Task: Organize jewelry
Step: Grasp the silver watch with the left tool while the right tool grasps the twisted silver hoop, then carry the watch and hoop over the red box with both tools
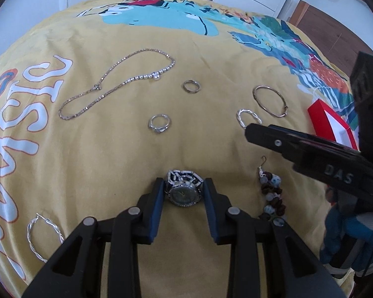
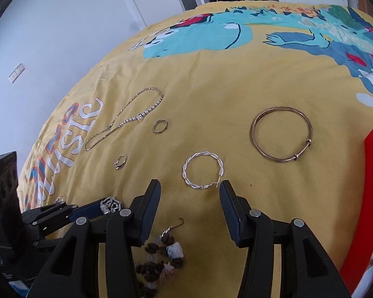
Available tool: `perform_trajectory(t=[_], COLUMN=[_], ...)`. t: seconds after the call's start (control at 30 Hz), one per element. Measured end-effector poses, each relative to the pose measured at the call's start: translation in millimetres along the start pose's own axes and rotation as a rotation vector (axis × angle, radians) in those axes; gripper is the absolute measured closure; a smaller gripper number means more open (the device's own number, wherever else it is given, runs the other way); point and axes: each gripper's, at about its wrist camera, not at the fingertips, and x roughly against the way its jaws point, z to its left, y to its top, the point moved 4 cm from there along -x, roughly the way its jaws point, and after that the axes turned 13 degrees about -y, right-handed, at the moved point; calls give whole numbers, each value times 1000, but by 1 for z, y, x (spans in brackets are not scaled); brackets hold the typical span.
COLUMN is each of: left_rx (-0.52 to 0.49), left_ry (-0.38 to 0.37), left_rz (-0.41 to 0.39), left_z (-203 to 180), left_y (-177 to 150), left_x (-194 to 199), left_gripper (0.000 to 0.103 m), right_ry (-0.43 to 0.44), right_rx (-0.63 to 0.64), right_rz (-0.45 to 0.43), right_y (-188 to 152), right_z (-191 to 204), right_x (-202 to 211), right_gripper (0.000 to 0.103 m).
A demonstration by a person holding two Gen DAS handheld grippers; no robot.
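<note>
Between our left tongs [image 1: 182, 191] sits the watch [image 1: 184, 190], face up on the yellow blanket [image 1: 211, 136], with both blue pads at the sides of its case; they look to be touching it, so we read these tongs as narrowed onto the watch, though how firmly they pinch we cannot tell. We judge the watch the heaviest piece here: a stiff case with a linked band that will dangle and swing once lifted, so the case sides are the right place to hold, and the glass face wants gentle setting down. Our right tongs [image 2: 190, 188] stand half wide and empty, with the twisted hoop [image 2: 203, 171] just ahead of the tips, its clasp near the right finger. That hoop looks light, thin and springy; we would pinch across the wire at one side rather than squeeze the whole ring, and press a little into the soft blanket to get under it. Below the right tongs lies a beaded earring [image 2: 161, 255], loose and floppy. Further out ahead lie the bangle [image 2: 282, 134], two rings [image 2: 160, 125] and a chain [image 2: 126, 119], and off to the right edge a red box [image 2: 370, 198].
</note>
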Motion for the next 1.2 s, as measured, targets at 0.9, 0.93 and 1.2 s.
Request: perform_trajectory(t=[0.9,0.93,1.2], left_rx=[17,12,-26], left_ry=[-2,1,5], left_rz=[-88,-95,-123], left_z=[-17,-21,-58], left_y=[5,5,8], left_x=[59,64,89], left_gripper=[74,74,74], right_ry=[-21,-19,-30], right_rx=[-35,-35,-55], right_rz=[-78,-87,-155], right_y=[12,12,8], right_z=[0,-1,-24], right_x=[41,49,108], right_gripper=[65,65,65])
